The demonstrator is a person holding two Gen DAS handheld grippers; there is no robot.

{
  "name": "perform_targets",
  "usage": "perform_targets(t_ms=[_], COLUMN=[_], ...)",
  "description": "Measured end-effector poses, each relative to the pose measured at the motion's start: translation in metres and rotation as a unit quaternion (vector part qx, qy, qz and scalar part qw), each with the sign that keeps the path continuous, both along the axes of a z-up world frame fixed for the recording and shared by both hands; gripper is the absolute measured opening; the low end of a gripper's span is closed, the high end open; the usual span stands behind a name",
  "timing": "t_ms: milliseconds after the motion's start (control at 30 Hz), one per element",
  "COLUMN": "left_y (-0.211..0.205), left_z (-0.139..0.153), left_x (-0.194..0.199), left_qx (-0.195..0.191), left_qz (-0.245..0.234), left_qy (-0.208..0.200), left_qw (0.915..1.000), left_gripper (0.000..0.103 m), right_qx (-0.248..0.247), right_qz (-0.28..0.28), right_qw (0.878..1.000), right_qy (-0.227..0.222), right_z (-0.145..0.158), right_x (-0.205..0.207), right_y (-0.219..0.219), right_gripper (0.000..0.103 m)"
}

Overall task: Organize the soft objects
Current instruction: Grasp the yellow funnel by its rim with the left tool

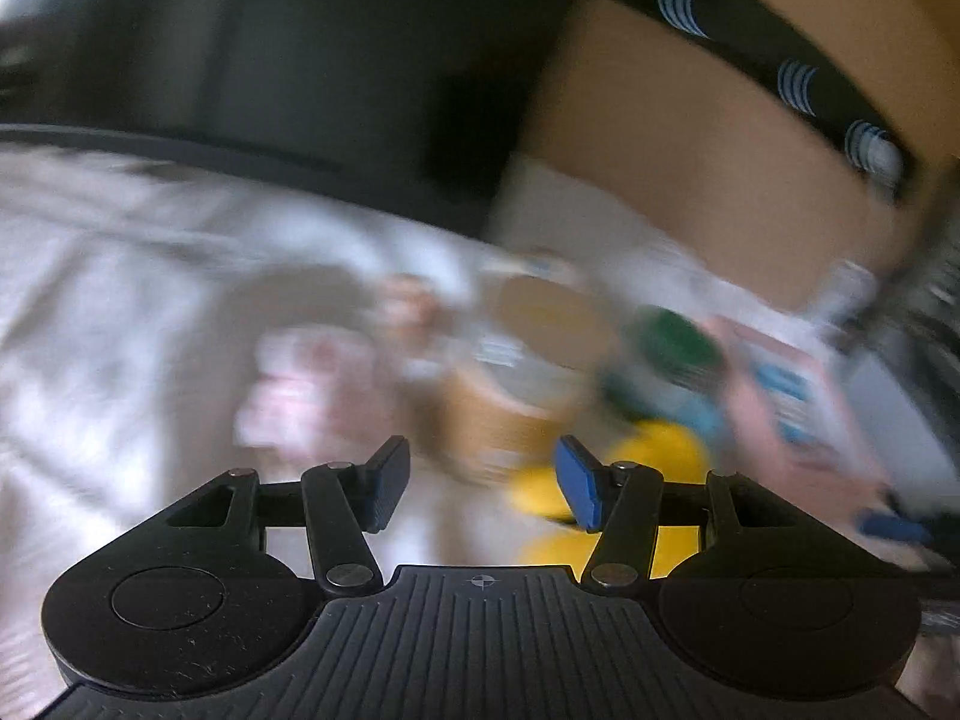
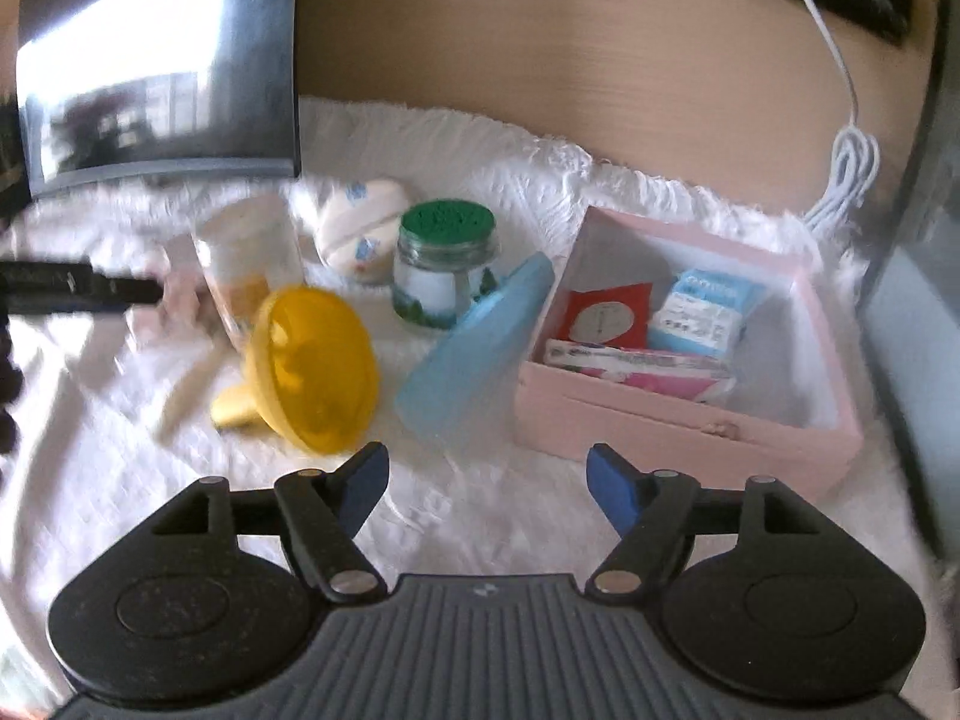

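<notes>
Left wrist view, heavily blurred: the left gripper [image 1: 477,489] hangs with fingers apart and nothing between them above a white fleece blanket [image 1: 120,300]; a yellow funnel [image 1: 660,462] lies just ahead, no writing legible.

Right wrist view: the right gripper [image 2: 486,489], fingers spread and empty, faces a pink box [image 2: 690,426] holding what appear to be tissue packs [image 2: 702,306], their print unreadable. A blue lid [image 2: 480,348] leans against the box's left wall beside a green-capped jar [image 2: 447,258].
</notes>
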State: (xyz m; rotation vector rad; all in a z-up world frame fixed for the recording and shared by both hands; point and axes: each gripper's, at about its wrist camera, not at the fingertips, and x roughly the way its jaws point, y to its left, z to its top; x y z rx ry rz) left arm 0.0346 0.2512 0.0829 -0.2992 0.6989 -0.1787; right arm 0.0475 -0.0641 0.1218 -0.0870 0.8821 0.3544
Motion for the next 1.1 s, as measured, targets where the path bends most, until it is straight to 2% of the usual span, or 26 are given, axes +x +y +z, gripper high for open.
perform_targets(t_ms=[100,267,367,433,500,667,767,833,967,1100], left_y=[-0.031,-0.071,-0.084,-0.090,-0.092,-0.102,-0.106,-0.108,-0.113,-0.110], left_z=[0.006,0.012,0.012,0.010,0.005,-0.014,-0.026,-0.035,-0.037,-0.040], left_x=[-0.004,-0.010,-0.012,-0.006,0.005,0.028,0.037,0.043,0.043,0.042], left_qx=[0.004,0.029,0.056,0.067,0.071,0.081,0.078,0.073,0.088,0.070], left_qz=[-0.058,-0.086,-0.071,-0.044,-0.026,-0.015,-0.006,-0.009,-0.012,0.001], left_qy=[-0.011,-0.018,-0.019,-0.009,0.001,0.030,0.042,0.051,0.045,0.049], left_qw=[0.9983,0.9957,0.9957,0.9968,0.9972,0.9962,0.9961,0.9960,0.9950,0.9963], left_gripper=[0.058,0.058,0.058,0.058,0.058,0.060,0.063,0.061,0.056,0.055], right_qx=[-0.019,-0.030,-0.037,-0.041,-0.045,-0.055,-0.064,-0.064,-0.058,-0.056], right_qz=[-0.002,-0.006,-0.001,0.002,0.003,0.005,-0.002,-0.015,-0.037,-0.054], right_qw=[1.000,1.000,0.999,0.999,0.999,0.998,0.998,0.997,0.997,0.996], right_qy=[0.001,0.003,0.004,0.010,0.016,0.018,0.028,0.032,0.039,0.045], right_z=[-0.002,-0.005,-0.008,-0.013,-0.016,-0.022,-0.028,-0.031,-0.035,-0.039], right_x=[-0.003,-0.012,-0.019,-0.022,-0.026,-0.035,-0.038,-0.038,-0.039,-0.041], right_y=[-0.002,-0.008,-0.011,-0.012,-0.013,-0.020,-0.027,-0.033,-0.047,-0.056], right_gripper=[0.073,0.073,0.073,0.073,0.073,0.073,0.073,0.073,0.073,0.073])
